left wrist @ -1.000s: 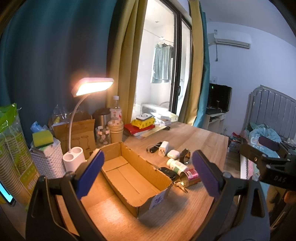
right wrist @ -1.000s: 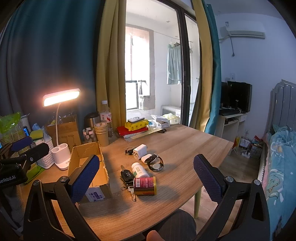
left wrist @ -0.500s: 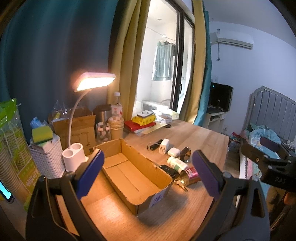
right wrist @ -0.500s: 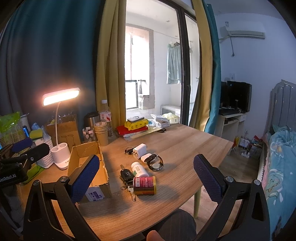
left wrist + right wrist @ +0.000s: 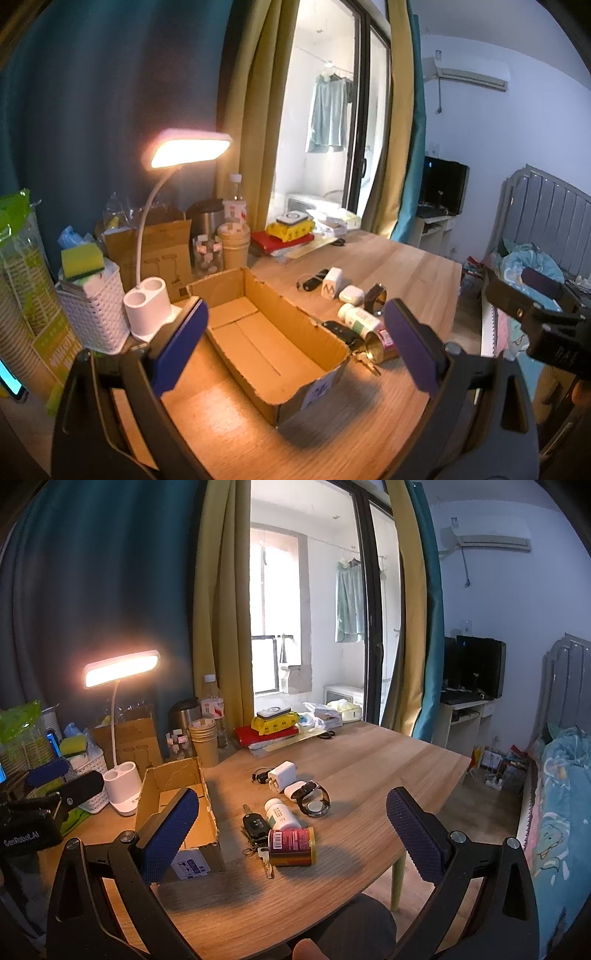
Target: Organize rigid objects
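Note:
An open, empty cardboard box [image 5: 266,332] [image 5: 173,797] lies on the wooden table [image 5: 369,760]. To its right sits a cluster: a tin can on its side [image 5: 291,846] [image 5: 380,345], a white pill bottle [image 5: 282,814] [image 5: 358,318], a car key with keys [image 5: 255,827], a wristwatch [image 5: 314,801] [image 5: 376,295], a white earbud case [image 5: 351,294], a white charger [image 5: 282,771] [image 5: 331,283]. My left gripper [image 5: 295,347] hovers open over the box's near end. My right gripper [image 5: 291,834] hangs open above the can, holding nothing.
A lit desk lamp [image 5: 188,149] in a white holder [image 5: 146,310], a white basket with a sponge [image 5: 92,310], paper cups [image 5: 232,245], a bottle and stacked books [image 5: 273,731] line the back. The table's edge runs near right; a bed [image 5: 561,794] stands beyond.
The left wrist view has crept slightly closer to the box and tilted a little. The right gripper has stayed still. Nothing was gripped or released.

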`<state>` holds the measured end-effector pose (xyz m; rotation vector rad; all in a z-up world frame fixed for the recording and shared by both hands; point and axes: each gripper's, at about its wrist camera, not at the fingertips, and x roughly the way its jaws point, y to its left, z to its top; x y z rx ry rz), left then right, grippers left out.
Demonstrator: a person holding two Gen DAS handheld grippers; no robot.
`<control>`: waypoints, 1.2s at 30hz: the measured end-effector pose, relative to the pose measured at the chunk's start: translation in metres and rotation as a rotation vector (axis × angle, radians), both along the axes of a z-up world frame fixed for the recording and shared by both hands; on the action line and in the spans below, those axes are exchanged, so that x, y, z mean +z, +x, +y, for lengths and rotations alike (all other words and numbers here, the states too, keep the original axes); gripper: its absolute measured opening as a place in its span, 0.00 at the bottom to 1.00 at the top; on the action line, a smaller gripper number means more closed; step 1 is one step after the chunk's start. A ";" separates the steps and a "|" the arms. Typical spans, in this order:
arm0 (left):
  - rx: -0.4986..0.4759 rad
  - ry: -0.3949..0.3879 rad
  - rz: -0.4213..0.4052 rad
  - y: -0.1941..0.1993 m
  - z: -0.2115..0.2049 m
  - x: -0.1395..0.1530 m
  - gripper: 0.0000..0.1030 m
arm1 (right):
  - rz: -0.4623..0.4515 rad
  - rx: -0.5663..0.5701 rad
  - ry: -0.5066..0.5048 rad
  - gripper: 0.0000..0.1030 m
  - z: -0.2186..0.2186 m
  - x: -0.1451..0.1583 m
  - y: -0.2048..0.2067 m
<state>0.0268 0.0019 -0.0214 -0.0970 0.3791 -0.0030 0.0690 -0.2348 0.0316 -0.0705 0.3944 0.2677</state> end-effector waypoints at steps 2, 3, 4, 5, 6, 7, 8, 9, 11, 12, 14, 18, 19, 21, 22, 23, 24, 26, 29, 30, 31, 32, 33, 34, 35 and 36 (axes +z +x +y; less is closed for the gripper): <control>0.005 0.002 0.019 0.007 0.002 -0.005 0.94 | 0.015 0.008 0.001 1.00 0.000 -0.004 0.008; 0.010 0.002 0.029 0.011 0.003 -0.008 0.94 | 0.021 0.009 0.001 1.00 -0.001 -0.007 0.013; 0.019 0.003 0.043 0.016 0.004 -0.013 0.94 | 0.030 0.013 0.004 1.00 -0.002 -0.011 0.019; 0.029 0.003 0.055 0.020 0.006 -0.017 0.94 | 0.038 0.017 0.006 1.00 -0.003 -0.013 0.024; 0.038 0.003 0.070 0.026 0.008 -0.021 0.94 | 0.050 0.020 0.006 1.00 -0.003 -0.017 0.031; 0.048 0.006 0.087 0.033 0.010 -0.026 0.94 | 0.061 0.023 0.004 1.00 -0.003 -0.021 0.037; 0.059 0.010 0.103 0.040 0.013 -0.030 0.94 | 0.073 0.026 0.003 1.00 -0.004 -0.024 0.044; 0.079 0.016 0.128 0.050 0.018 -0.035 0.94 | 0.088 0.029 0.003 1.00 -0.004 -0.030 0.052; 0.115 0.015 0.168 0.067 0.030 -0.044 0.94 | 0.119 0.033 0.007 1.00 -0.005 -0.041 0.067; 0.135 0.008 0.195 0.078 0.038 -0.050 0.94 | 0.132 0.034 0.008 1.00 -0.006 -0.046 0.074; 0.170 -0.015 0.242 0.099 0.056 -0.063 0.94 | 0.161 0.040 0.009 1.00 -0.006 -0.057 0.088; 0.211 -0.016 0.361 0.136 0.080 -0.095 0.94 | 0.208 0.036 0.024 1.00 -0.011 -0.074 0.106; 0.210 -0.027 0.393 0.144 0.085 -0.102 0.94 | 0.223 0.034 0.032 1.00 -0.013 -0.079 0.110; 0.215 -0.037 0.445 0.156 0.091 -0.115 0.93 | 0.243 0.025 0.037 1.00 -0.016 -0.087 0.116; 0.212 -0.036 0.463 0.162 0.093 -0.121 0.93 | 0.251 0.021 0.039 1.00 -0.017 -0.089 0.118; 0.210 -0.031 0.477 0.166 0.094 -0.126 0.93 | 0.261 0.015 0.043 1.00 -0.019 -0.093 0.121; 0.207 -0.024 0.489 0.168 0.093 -0.130 0.93 | 0.268 0.010 0.044 1.00 -0.021 -0.096 0.123; 0.190 -0.017 0.512 0.170 0.089 -0.135 0.93 | 0.288 -0.002 0.043 1.00 -0.024 -0.103 0.128; 0.148 0.007 0.547 0.173 0.084 -0.147 0.77 | 0.302 -0.020 0.049 1.00 -0.029 -0.109 0.131; 0.122 0.014 0.559 0.174 0.082 -0.150 0.63 | 0.304 -0.028 0.051 1.00 -0.031 -0.110 0.129; 0.093 0.020 0.566 0.175 0.079 -0.152 0.48 | 0.310 -0.038 0.051 1.00 -0.032 -0.113 0.128; 0.083 0.032 0.573 0.175 0.077 -0.153 0.47 | 0.319 -0.042 0.050 1.00 -0.033 -0.115 0.128; 0.064 0.039 0.569 0.173 0.074 -0.153 0.44 | 0.326 -0.047 0.049 1.00 -0.035 -0.117 0.128; 0.041 0.044 0.566 0.171 0.071 -0.154 0.34 | 0.328 -0.052 0.048 1.00 -0.035 -0.118 0.127; 0.021 0.050 0.568 0.168 0.068 -0.154 0.31 | 0.328 -0.054 0.049 1.00 -0.035 -0.119 0.125; -0.006 0.057 0.571 0.164 0.063 -0.154 0.29 | 0.326 -0.049 0.051 1.00 -0.034 -0.119 0.123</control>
